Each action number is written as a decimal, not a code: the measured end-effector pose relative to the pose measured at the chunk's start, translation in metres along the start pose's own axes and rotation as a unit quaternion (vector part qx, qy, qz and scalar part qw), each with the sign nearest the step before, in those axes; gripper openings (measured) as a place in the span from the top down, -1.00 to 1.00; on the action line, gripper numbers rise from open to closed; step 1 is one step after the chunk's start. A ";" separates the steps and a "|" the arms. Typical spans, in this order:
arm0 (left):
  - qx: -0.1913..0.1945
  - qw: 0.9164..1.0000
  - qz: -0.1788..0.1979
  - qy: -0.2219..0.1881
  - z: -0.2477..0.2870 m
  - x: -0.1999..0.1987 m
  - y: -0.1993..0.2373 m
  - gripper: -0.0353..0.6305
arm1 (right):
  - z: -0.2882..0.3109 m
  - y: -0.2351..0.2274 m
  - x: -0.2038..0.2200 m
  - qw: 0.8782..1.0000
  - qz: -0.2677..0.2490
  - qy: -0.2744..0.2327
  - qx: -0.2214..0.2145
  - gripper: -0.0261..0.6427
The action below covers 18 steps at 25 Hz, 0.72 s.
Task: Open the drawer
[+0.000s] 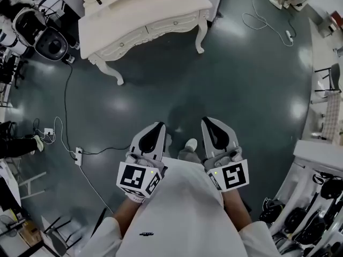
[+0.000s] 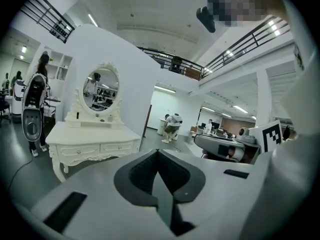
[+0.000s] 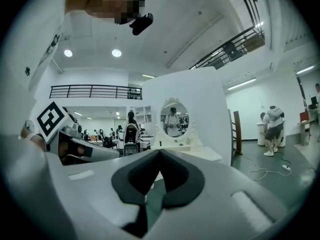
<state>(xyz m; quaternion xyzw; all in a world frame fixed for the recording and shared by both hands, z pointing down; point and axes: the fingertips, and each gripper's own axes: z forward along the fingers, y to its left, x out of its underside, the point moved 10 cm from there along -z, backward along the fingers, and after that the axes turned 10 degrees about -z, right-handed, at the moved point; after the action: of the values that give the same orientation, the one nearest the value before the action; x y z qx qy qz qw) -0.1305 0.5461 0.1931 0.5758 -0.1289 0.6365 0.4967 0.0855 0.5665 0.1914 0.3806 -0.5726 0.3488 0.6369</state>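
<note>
A white carved dressing table (image 1: 140,10) stands far ahead across the dark floor, with two drawers in its front, the left drawer (image 1: 124,39) and the right drawer (image 1: 172,24); both look closed. My left gripper (image 1: 156,128) and right gripper (image 1: 210,123) hang side by side in front of my body, well short of the table, each shut with nothing between its jaws. In the left gripper view the table (image 2: 95,143) with its oval mirror (image 2: 101,88) shows left of the shut left gripper (image 2: 157,152). Behind the shut right gripper (image 3: 160,152) the right gripper view shows the mirror (image 3: 174,118).
A cable runs over the floor to a power strip (image 1: 79,155) at the left. Dark equipment (image 1: 51,43) stands beside the table's left end. More cable (image 1: 262,21) lies at the upper right; racks and gear (image 1: 316,208) line the right side. A person (image 2: 172,126) bends over in the distance.
</note>
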 end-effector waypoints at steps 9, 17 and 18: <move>0.006 0.999 -0.019 -0.026 0.017 -0.041 0.075 0.87 | 0.074 0.018 -0.009 1.000 -0.013 0.028 -0.005 0.89; 0.019 0.999 -0.026 -0.032 0.021 -0.077 0.143 0.87 | 0.153 0.038 -0.031 0.999 -0.029 0.017 -0.021 0.89; 0.022 0.999 -0.026 -0.031 0.022 -0.080 0.151 0.87 | 0.161 0.041 -0.032 0.999 -0.029 0.019 -0.025 0.89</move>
<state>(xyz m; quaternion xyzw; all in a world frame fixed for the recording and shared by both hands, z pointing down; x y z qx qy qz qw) -0.2474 0.4201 0.1923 0.6097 -0.1150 0.6074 0.4961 -0.0286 0.4429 0.1720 0.3739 -0.5578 0.3230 0.6668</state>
